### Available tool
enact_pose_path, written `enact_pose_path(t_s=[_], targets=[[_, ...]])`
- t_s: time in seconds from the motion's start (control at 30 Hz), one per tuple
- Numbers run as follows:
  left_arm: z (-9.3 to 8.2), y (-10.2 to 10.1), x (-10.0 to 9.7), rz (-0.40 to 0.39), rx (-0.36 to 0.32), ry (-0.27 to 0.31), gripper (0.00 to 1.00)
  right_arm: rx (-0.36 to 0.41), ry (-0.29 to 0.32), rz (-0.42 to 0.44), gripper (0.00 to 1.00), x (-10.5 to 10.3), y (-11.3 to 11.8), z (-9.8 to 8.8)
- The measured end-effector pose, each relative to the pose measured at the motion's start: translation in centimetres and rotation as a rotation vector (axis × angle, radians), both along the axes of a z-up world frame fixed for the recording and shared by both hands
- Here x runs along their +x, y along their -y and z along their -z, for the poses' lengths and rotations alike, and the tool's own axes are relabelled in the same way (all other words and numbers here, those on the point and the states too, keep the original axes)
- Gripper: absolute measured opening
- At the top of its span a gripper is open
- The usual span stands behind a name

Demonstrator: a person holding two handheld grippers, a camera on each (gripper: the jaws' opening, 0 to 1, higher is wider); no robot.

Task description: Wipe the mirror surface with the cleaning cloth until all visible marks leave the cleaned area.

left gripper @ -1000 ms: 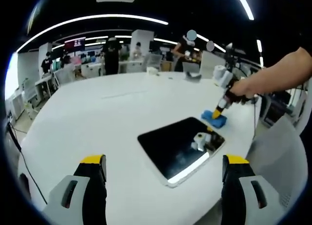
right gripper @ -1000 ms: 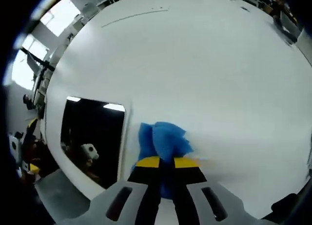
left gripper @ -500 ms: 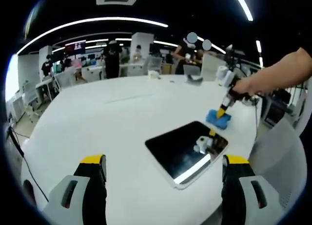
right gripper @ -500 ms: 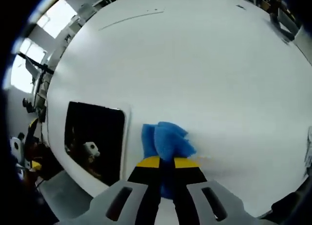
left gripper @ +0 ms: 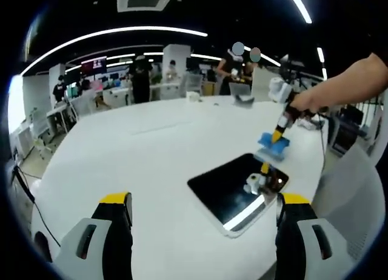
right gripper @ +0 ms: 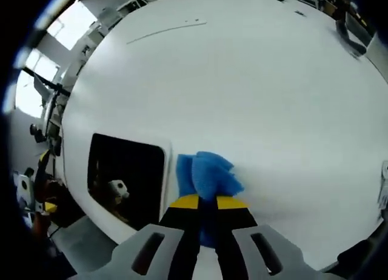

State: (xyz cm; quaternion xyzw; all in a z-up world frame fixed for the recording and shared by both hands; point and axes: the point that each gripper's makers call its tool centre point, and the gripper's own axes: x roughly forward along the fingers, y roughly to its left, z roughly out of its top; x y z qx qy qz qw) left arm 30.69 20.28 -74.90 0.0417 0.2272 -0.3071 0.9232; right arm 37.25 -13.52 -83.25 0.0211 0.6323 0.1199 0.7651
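The left gripper [left gripper: 200,216] hung with jaws spread and empty, well short of the mirror [left gripper: 237,189]. Beyond it, the right gripper [right gripper: 209,202] pinched the blue cleaning cloth [right gripper: 208,174] just beside the mirror's [right gripper: 127,177] far edge, the nearer tool, probably needing to travel leftward onto the glass.

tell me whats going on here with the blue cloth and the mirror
A person holds a tool in each hand at a white table. The right tool is shut on a blue cloth and holds it beside the mirror, not on the glass, so wiping has not begun. The left tool is open and empty, back from the mirror's near edge. The mirror lies flat near the table's edge, reflecting the right tool.
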Motion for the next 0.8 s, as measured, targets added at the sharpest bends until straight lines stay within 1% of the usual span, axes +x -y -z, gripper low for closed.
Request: enact_pose_path(t_s=[0.2, 0.33, 0.5, 0.63, 0.7, 0.77, 0.8], targets=[[0.3, -0.3, -0.1, -0.007, -0.005, -0.005, 1.00, -0.006, -0.008, -0.009, 0.02, 0.2, -1.1, 0.6], [0.4, -0.4, -0.3, -0.012, -0.013, -0.004, 1.00, 0.004, -0.012, -0.003, 0.02, 0.4, -2.0, 0.8], [0.8, -0.6, -0.6, -0.012, -0.017, -0.012, 1.00, -0.019, -0.018, -0.027, 0.02, 0.1, -3.7, 1.3], [1.2, -0.8, -0.8, -0.006, -0.010, -0.017, 1.00, 0.000, -0.016, -0.021, 0.02, 0.2, -5.1, 1.2], [1.7, -0.7, -1.1, 0.011, -0.017, -0.040, 1.00, 0.003, -0.020, -0.022, 0.02, 0.1, -5.6, 1.4], [1.8, -1.0, -1.2, 0.010, -0.004, -0.036, 1.00, 0.003, -0.027, -0.018, 0.02, 0.0, -6.0, 1.6], [1.8, -1.2, -1.3, 0.005, -0.007, -0.037, 1.00, 0.008, -0.032, -0.015, 0.02, 0.1, -6.2, 1.7]])
